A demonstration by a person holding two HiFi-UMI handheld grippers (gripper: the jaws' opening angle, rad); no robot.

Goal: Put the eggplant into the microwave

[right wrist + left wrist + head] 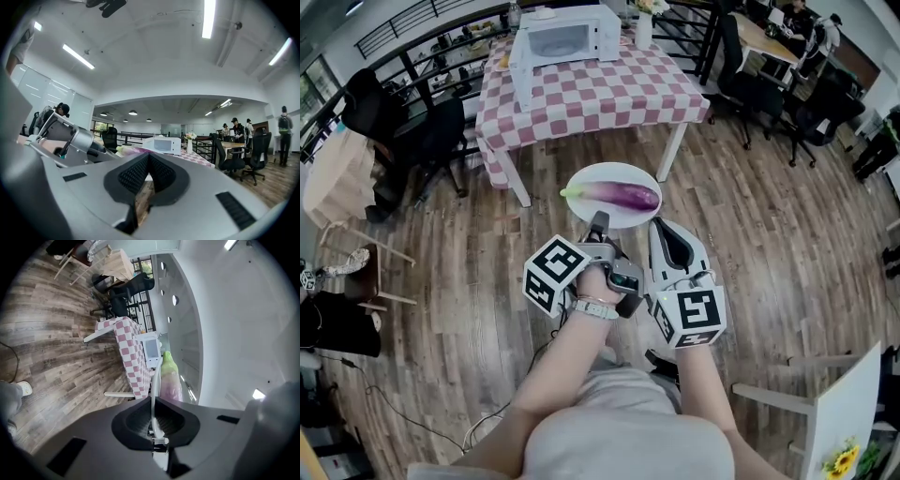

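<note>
Head view: a long purple eggplant with a green stem lies on a round white plate, held up over the brown wooden floor
Left gripper: the left gripper has its jaws squeezed tight on the plate rim at the plate's 6 o'clock; in the left gripper view the thin white rim runs right between the pads
Right gripper: the right gripper has its jaws together with nothing between them; its tip sits just beside the plate rim at about 5 o'clock, and I cannot tell if it touches
Eggplant from the tools: at 12 o'clock from both grippers and near them; neither one touches it, only the plate does
Nearer hand: the left one, since it has the plate
Long axis: across, from 9 o'clock to 3 o'clock
Which way it points: green stem to 9 o'clock, round purple end to 3 o'clock
Microwave: the white box microwave stands on a table with a red and white checked cloth, at 12 o'clock and well apart from the plate; its door looks swung open
Next move, my guess: carry the plate toward 12 o'clock and hold it flat, or the eggplant could roll off
</note>
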